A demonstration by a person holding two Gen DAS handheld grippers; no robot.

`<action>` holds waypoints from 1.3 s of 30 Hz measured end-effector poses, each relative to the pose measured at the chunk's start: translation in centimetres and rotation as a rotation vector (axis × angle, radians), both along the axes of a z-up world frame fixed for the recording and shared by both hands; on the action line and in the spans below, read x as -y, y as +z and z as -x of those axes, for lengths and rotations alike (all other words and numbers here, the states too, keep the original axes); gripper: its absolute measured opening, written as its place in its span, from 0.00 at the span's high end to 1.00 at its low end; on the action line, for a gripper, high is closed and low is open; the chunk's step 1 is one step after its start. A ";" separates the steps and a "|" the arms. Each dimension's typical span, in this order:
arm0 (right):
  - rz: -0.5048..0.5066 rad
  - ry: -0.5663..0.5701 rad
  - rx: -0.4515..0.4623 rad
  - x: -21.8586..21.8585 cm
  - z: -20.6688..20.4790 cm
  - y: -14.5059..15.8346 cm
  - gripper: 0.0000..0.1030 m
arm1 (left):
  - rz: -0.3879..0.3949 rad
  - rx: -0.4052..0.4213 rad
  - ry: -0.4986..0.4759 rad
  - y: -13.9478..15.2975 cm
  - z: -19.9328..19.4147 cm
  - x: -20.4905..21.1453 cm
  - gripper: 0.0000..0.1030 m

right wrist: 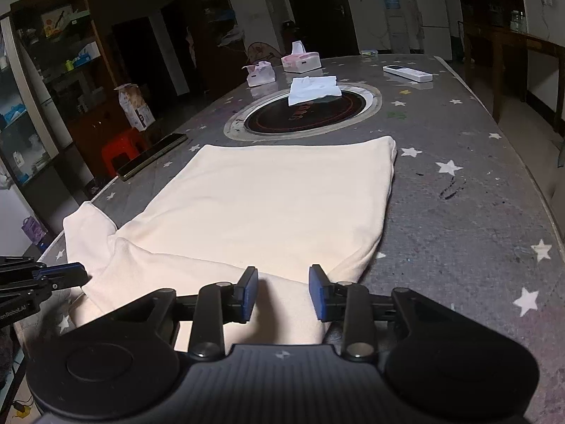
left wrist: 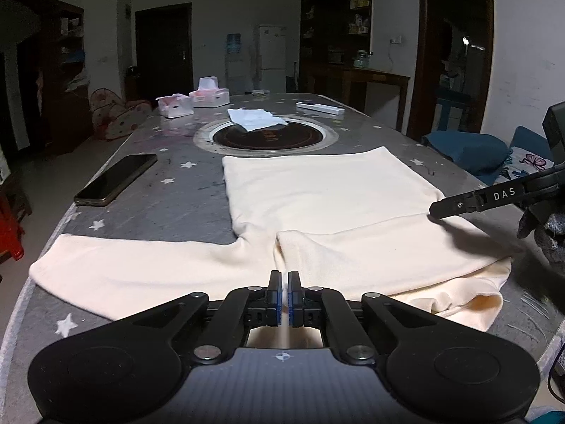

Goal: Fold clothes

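Dim rm: white fridge (left wrist: 271, 57) at far wall, dark shelves (right wrist: 60, 70) left.

Cream long-sleeve top (left wrist: 317, 190) lies flat on the grey star-print table, hem end away from the cameras, just short of the round inset burner. Body smooth, few wrinkles. One sleeve (left wrist: 134, 265) stretches straight out sideways along the near table edge, unfolded. Other sleeve (left wrist: 388, 247) is folded in across the chest, its cuff end close to the garment's centre line. Near-right corner (left wrist: 469, 304) is bunched and doubled over, layers showing; probably the shoulder, hard to tell at the fisheye edge. Fabric looks soft, fleece-like.
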State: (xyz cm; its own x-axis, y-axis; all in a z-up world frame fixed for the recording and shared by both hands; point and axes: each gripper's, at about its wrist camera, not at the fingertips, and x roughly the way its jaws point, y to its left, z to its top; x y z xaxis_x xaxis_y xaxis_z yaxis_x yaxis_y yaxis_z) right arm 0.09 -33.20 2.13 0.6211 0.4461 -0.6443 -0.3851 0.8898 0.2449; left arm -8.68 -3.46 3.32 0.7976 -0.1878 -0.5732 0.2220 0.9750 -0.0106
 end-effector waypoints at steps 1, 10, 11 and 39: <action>0.002 0.002 0.001 -0.1 0.0 0.0 0.66 | 0.002 0.005 0.002 0.3 0.0 0.0 0.96; 0.027 0.011 0.022 -0.7 0.3 0.0 0.59 | 0.034 -0.017 -0.008 -0.1 -3.1 1.9 0.93; 0.034 0.014 0.027 -0.9 0.4 0.0 0.58 | 0.038 -0.023 -0.010 -0.3 -3.6 2.2 0.94; 0.103 0.183 0.113 -5.3 4.8 1.2 0.42 | -0.022 -0.016 0.632 -0.8 -4.6 -12.8 0.58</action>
State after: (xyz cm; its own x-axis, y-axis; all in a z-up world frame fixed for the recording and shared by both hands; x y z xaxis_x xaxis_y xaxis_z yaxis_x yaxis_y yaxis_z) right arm -4.72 -27.88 3.38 0.6065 0.4936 -0.6233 -0.5624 0.8205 0.1024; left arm -4.06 9.36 2.54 0.7420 0.3287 -0.5844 -0.3969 0.9178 0.0122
